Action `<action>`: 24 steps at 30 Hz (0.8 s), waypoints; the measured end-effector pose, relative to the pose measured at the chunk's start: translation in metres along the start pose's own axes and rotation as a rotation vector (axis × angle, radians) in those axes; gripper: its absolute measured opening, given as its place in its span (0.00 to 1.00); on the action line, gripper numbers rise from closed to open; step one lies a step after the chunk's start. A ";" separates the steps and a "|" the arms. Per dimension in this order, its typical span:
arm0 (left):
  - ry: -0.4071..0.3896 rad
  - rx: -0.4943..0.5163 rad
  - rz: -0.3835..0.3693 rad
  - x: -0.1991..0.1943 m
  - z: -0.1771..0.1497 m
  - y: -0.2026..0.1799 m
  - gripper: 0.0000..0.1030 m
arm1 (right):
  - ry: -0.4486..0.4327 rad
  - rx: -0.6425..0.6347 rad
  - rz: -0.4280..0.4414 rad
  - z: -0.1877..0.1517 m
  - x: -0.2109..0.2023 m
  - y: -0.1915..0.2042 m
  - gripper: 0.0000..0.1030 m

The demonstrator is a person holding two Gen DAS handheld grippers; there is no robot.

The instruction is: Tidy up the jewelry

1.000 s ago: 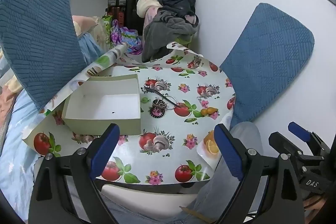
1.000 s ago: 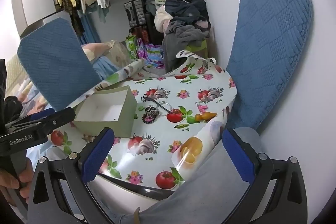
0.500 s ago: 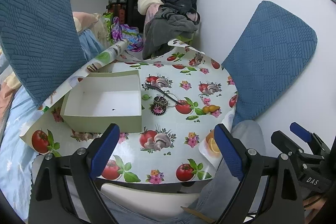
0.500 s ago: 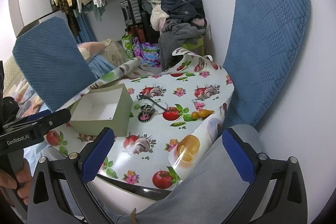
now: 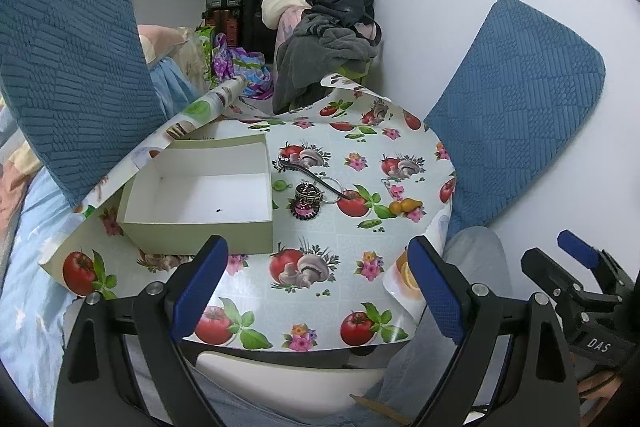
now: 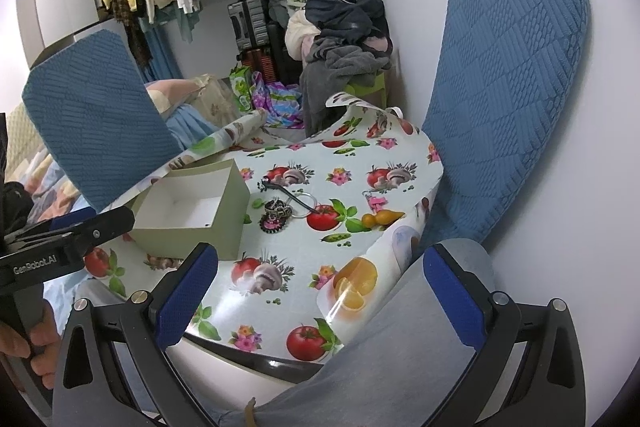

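Observation:
An open pale green box (image 5: 200,199) (image 6: 192,211) with a white, empty inside sits on the left of a small table with a fruit-print cloth (image 5: 320,275) (image 6: 280,247). Just right of it lies a heap of jewelry (image 5: 307,199) (image 6: 276,213): dark beaded pieces, a pink-edged piece, a silver ring and a dark hair clip (image 5: 312,175). A small pink charm (image 5: 394,189) (image 6: 374,201) lies further right. My left gripper (image 5: 316,291) is open and empty above the near table edge. My right gripper (image 6: 320,303) is open and empty, nearer and to the right.
Blue chair backs stand to the left (image 5: 68,59) and right (image 5: 516,115) of the table. A pile of clothes (image 5: 328,27) sits behind it against the white wall. A grey-trousered knee (image 6: 400,347) is under the right gripper. The cloth's right edge curls up (image 6: 360,283).
Both grippers have eased slightly forward and up, so the table sits a little lower in view. Nothing on the table has moved. Both stay open.

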State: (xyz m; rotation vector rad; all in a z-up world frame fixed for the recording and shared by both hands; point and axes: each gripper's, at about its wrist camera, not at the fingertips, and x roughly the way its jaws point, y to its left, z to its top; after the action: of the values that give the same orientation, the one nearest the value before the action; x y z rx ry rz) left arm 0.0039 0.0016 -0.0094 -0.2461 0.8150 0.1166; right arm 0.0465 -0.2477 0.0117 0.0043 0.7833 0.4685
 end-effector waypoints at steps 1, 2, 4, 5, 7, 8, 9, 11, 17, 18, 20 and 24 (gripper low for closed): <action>-0.001 0.001 0.000 0.000 0.000 0.001 0.89 | -0.003 -0.003 -0.001 0.000 0.000 0.000 1.00; -0.003 -0.002 0.002 0.000 -0.001 0.001 0.89 | -0.002 -0.004 -0.004 0.000 0.000 0.000 1.00; -0.007 -0.007 -0.001 0.000 -0.001 0.002 0.89 | -0.004 -0.006 -0.004 0.000 0.000 -0.002 1.00; -0.007 -0.007 0.000 0.000 -0.001 0.003 0.89 | -0.004 -0.005 -0.004 0.000 0.000 -0.001 1.00; -0.004 -0.007 0.002 0.000 -0.002 0.003 0.89 | -0.005 -0.004 -0.005 -0.001 0.001 -0.002 1.00; -0.004 -0.007 0.000 0.000 -0.002 0.003 0.89 | -0.004 -0.004 -0.007 -0.001 0.000 -0.002 1.00; -0.004 -0.009 0.000 0.000 -0.001 0.003 0.89 | -0.003 -0.004 -0.007 -0.001 0.001 -0.003 1.00; -0.005 -0.008 -0.001 0.000 -0.001 0.003 0.89 | -0.003 -0.003 -0.009 -0.002 0.001 -0.002 1.00; -0.002 -0.008 0.002 0.000 -0.001 0.003 0.89 | -0.003 -0.006 -0.008 -0.003 0.000 -0.001 1.00; -0.002 -0.009 0.003 0.001 -0.001 0.002 0.89 | -0.002 -0.004 -0.007 -0.003 0.000 -0.002 1.00; -0.001 -0.012 0.000 0.002 -0.002 0.002 0.89 | -0.002 -0.001 -0.007 -0.003 0.000 -0.001 1.00; 0.000 -0.015 0.002 0.002 -0.001 0.001 0.89 | -0.007 -0.005 0.003 -0.004 0.000 0.000 1.00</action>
State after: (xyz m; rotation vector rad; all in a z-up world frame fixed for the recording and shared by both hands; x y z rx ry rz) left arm 0.0040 0.0021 -0.0118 -0.2597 0.8150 0.1252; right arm 0.0434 -0.2485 0.0088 0.0024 0.7756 0.4731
